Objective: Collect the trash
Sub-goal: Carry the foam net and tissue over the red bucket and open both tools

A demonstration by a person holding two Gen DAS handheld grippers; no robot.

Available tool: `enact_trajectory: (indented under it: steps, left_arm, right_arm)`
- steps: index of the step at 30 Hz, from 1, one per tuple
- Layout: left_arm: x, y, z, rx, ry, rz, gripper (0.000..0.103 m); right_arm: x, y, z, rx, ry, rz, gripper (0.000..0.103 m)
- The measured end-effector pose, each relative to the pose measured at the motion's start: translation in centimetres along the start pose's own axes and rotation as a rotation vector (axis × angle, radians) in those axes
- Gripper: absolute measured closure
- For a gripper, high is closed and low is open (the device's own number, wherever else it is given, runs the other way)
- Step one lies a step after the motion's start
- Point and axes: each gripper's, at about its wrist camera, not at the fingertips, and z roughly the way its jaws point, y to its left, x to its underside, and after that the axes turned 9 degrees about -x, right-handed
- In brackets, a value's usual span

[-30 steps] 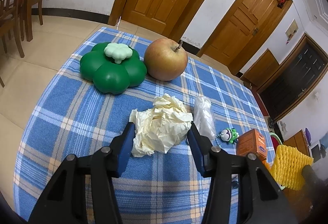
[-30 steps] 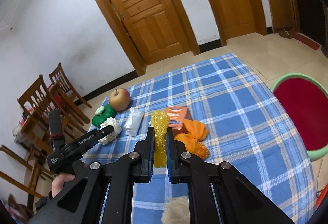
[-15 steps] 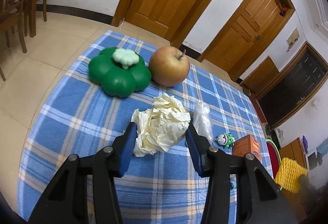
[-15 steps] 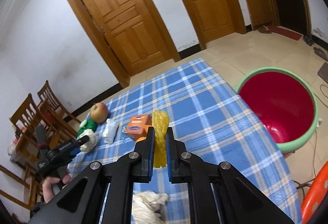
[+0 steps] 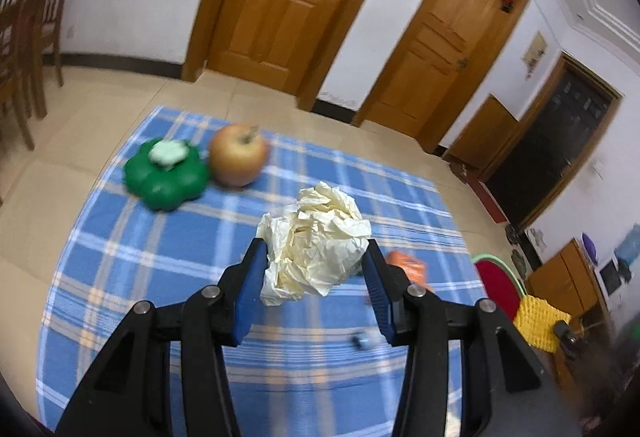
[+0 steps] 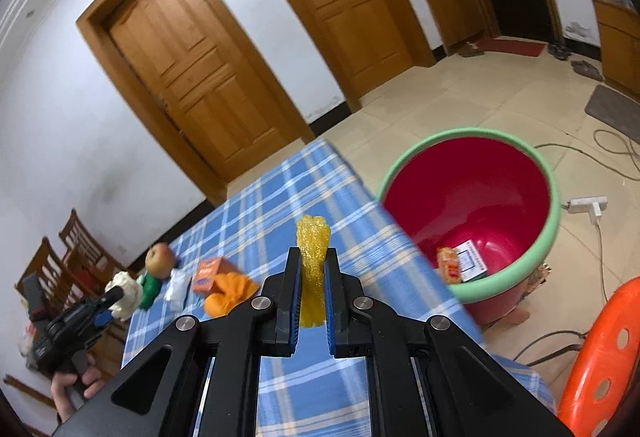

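**Both tongs loaded with trash above the checked table**

The left tongs (image 5: 314, 261) grip a crumpled ball of cream paper (image 5: 316, 241) between their blue pads, the ball raised clear of the blue plaid table (image 5: 132, 261). Behind it on the cloth sit a green flower-shaped toy (image 5: 168, 177) and an apple (image 5: 239, 155), just beside each other. An orange box (image 5: 406, 263) shows blurred past the right pad.

The right tongs (image 6: 312, 269) are pinched narrowly on a strip of yellow foam netting (image 6: 313, 257), which stands upright out of the pads. They hang over the table edge, near a red bin with a green rim (image 6: 554, 213) standing on the floor beside the table; a couple of wrappers (image 6: 460, 263) lie in its bottom. An orange stool (image 6: 600, 361) stands to the right of the bin. Further back on the table lie orange netting (image 6: 230, 293) and a clear plastic wrapper (image 6: 178, 287).
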Motion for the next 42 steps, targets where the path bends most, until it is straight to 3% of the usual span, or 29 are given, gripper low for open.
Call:
enact_trajectory:
  steps: [12,26,37,42]
  left_arm:
    - [-0.2,-12.4,-0.4,0.124,0.005,0.175,0.055]
    - [3.8,-26.7,3.6,0.236,0.117,0.404,0.055]
    - [6.5,-31.3,6.8,0.25,0.186,0.5,0.055]
    - [7.3,-32.2,7.8,0.255,0.212,0.516,0.055]
  right_arm:
    - [-2.1,-5.9,-1.9,0.038,-0.07,0.11,0.093]
    - [-3.4,-12.7,-1.5,0.092,-0.065,0.254,0.092]
    - [-3.8,-15.1,-0.6,0.14,-0.053,0.264,0.087]
    - [-3.8,-15.7,-0.2,0.146,-0.042,0.259,0.074]
